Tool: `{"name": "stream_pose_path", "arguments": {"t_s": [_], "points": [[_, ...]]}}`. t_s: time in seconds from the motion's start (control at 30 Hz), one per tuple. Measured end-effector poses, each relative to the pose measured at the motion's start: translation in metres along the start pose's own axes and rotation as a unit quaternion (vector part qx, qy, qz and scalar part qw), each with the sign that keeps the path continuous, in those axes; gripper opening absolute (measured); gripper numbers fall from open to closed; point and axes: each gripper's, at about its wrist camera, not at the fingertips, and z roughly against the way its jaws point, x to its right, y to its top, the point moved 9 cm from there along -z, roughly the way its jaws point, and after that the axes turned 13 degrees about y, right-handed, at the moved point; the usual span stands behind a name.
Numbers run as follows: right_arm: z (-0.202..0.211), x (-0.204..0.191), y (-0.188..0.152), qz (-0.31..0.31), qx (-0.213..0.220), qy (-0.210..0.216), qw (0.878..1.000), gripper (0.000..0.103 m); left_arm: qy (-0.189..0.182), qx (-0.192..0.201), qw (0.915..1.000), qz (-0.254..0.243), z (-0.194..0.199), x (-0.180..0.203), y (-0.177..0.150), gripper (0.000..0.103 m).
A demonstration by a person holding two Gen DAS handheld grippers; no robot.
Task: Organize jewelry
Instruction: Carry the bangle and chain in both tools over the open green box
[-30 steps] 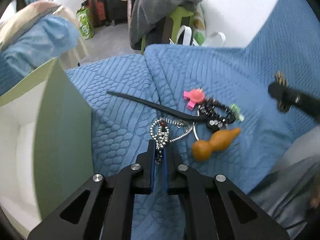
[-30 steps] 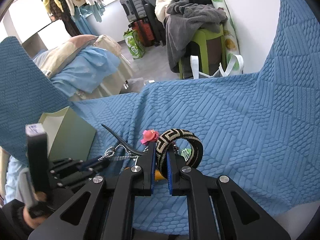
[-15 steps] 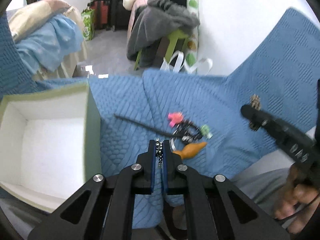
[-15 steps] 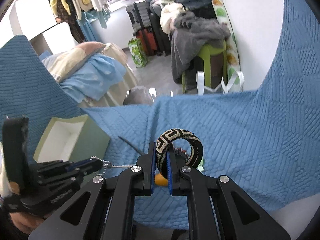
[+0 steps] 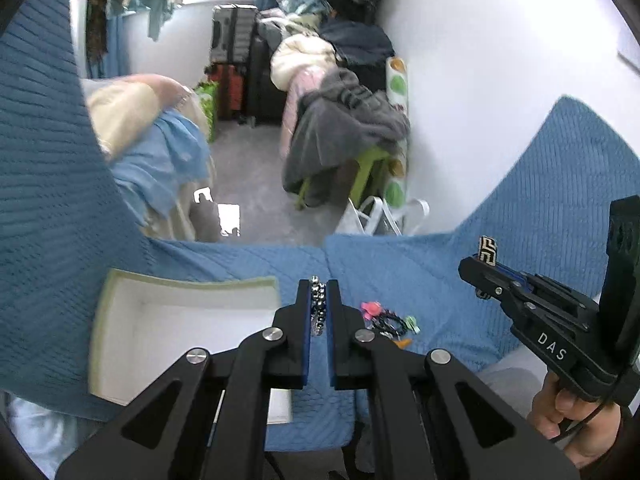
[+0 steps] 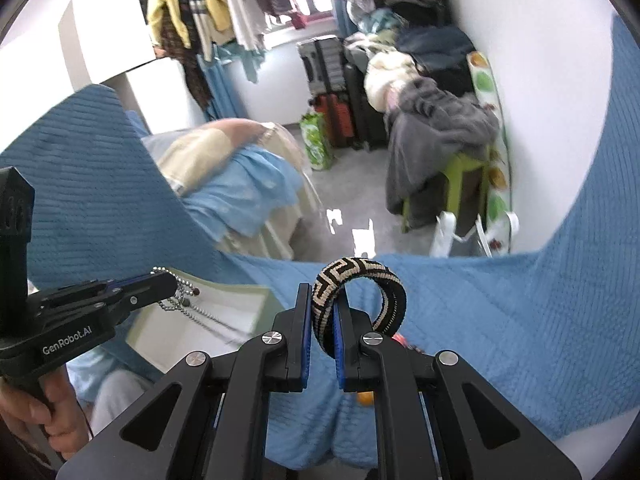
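Both hands carry jewelry toward the open pale-green cardboard box with a white inside [image 5: 188,344], which sits on the textured blue bedspread [image 5: 400,276]. The left gripper [image 5: 319,308] has its jaws pinching a silver ball-chain necklace with dark beads [image 6: 188,304], which dangles over the box. The right gripper [image 6: 323,320] has its jaws clamped on a woven black-and-cream Greek-key bangle [image 6: 360,292], held upright above the bedspread. A small heap of remaining trinkets [image 5: 390,322] lies beside the box. Next, each piece likely needs lowering into the box before release. The left tool reads "GenRobot.AI"; the right reads "DAS".
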Motion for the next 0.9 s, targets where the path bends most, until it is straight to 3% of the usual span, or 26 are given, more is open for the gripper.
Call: {"name": "stream_pose_path", "arguments": {"t_s": [0.17, 0.33, 0.57, 0.9], "points": [[-0.002, -0.039, 0.02, 0.012, 0.011, 0.014, 1.0, 0.008, 0.011, 0.017, 0.9998, 0.004, 0.015, -0.035, 0.018, 0.006], [-0.023, -0.075, 0.019, 0.016, 0.008, 0.032, 0.999, 0.008, 0.024, 0.011, 0.9996, 0.008, 0.01, -0.066, 0.012, 0.006], [-0.086, -0.102, -0.026, 0.003, -0.049, 0.043, 0.998, 0.008, 0.05, -0.032, 0.9981, -0.015, -0.026, -0.099, -0.028, 0.006], [-0.157, -0.107, -0.099, -0.005, -0.139, 0.028, 0.99, 0.008, 0.046, -0.098, 0.9941, 0.015, -0.078, -0.141, -0.083, 0.006]]}}
